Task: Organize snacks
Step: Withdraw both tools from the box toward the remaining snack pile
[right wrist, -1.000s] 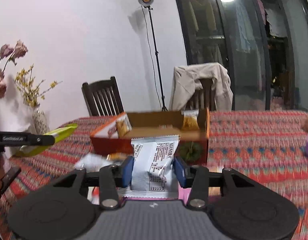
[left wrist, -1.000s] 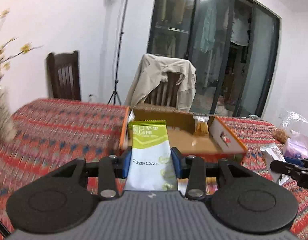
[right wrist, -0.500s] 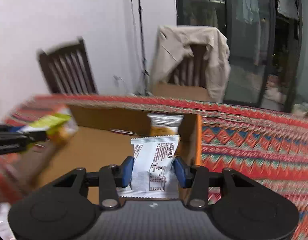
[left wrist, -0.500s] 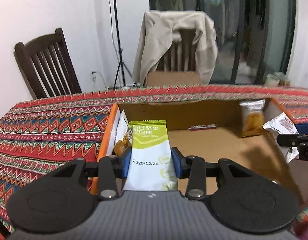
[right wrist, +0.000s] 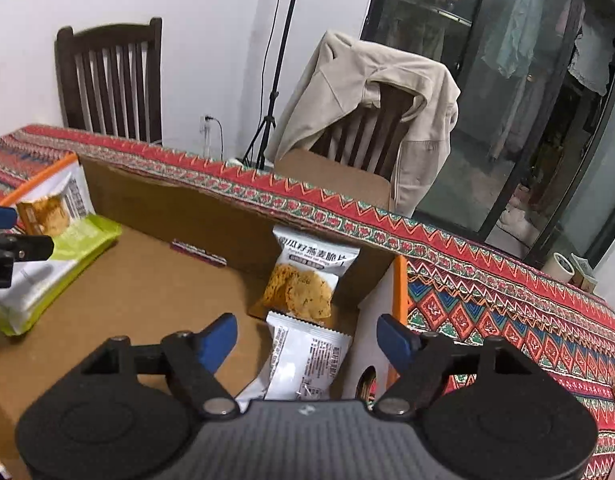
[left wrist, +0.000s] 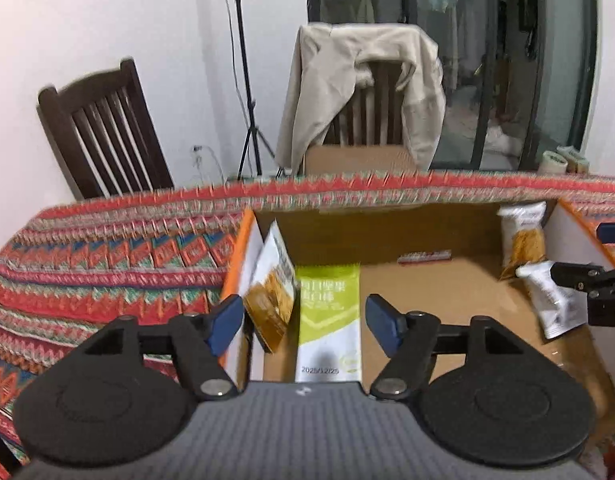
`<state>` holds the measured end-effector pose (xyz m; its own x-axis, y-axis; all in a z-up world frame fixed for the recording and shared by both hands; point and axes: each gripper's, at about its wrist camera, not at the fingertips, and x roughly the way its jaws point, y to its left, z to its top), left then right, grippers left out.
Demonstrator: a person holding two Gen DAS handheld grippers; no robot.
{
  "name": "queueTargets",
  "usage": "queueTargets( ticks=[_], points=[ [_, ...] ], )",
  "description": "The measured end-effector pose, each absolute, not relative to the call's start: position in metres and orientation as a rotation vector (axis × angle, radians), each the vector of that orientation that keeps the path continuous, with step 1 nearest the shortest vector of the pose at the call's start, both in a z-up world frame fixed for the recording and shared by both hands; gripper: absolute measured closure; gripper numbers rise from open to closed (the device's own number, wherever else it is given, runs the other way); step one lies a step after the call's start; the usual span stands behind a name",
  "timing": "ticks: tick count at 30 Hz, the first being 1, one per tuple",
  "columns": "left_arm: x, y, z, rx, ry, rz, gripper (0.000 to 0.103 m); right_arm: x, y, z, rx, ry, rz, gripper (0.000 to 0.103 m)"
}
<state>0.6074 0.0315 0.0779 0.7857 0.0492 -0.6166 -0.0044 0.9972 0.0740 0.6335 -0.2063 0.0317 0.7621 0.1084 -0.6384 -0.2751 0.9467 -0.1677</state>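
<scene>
Patterned red cloth covers the bench, and on it stands the open brown cardboard box with orange-edged side walls, the largest of the task's things and the place where the snacks go. Behind the bench stand a dark wooden slat-back chair and a second chair draped with a beige jacket.

Inside the box, along its left wall, an orange-and-white cracker packet leans on edge, and the flat green-and-white snack bar packet lies just beside it on the box floor. At the right wall a white cracker packet with an orange picture stands in the far corner, with the white-and-silver packet with black print lying just in front of it.

The left gripper is opening, its blue pads clear of the green packet that lies between them: released. The right gripper is opening too, its pads apart from the silver packet below: also let go.

So four packets look sorted to the two sides of the box. Whether more snacks wait outside the box cannot be told from these views.
</scene>
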Motion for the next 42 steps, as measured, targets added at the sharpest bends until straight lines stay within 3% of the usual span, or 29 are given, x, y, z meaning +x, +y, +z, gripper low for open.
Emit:
queueTargets(
  ticks=[12, 14, 21, 23, 31, 42],
  points=[
    [0.475, 0.041, 0.163, 0.069, 0.470, -0.047, 0.011, 0.514, -0.251, 0.123, -0.176, 0.495, 0.283, 0.016],
    [0.443, 0.043, 0.170, 0.051, 0.435, -0.059, 0.005, 0.485, -0.260, 0.134, -0.153, 0.467, 0.294, 0.011],
    [0.342, 0.039, 0.168, 0.025, 0.339, -0.039, 0.000, 0.380, -0.285, 0.148, -0.135, 0.372, 0.338, 0.005],
    [0.316, 0.038, 0.165, 0.010, 0.319, -0.040, 0.000, 0.354, -0.290, 0.146, -0.136, 0.353, 0.334, 0.000],
    [0.231, 0.036, 0.142, -0.050, 0.271, -0.042, 0.000, 0.257, -0.305, 0.119, -0.065, 0.310, 0.370, 0.000],
    [0.170, 0.038, 0.062, -0.081, 0.385, -0.029, 0.000, 0.174, -0.299, 0.026, 0.040, 0.326, 0.349, 0.000]
  ],
)
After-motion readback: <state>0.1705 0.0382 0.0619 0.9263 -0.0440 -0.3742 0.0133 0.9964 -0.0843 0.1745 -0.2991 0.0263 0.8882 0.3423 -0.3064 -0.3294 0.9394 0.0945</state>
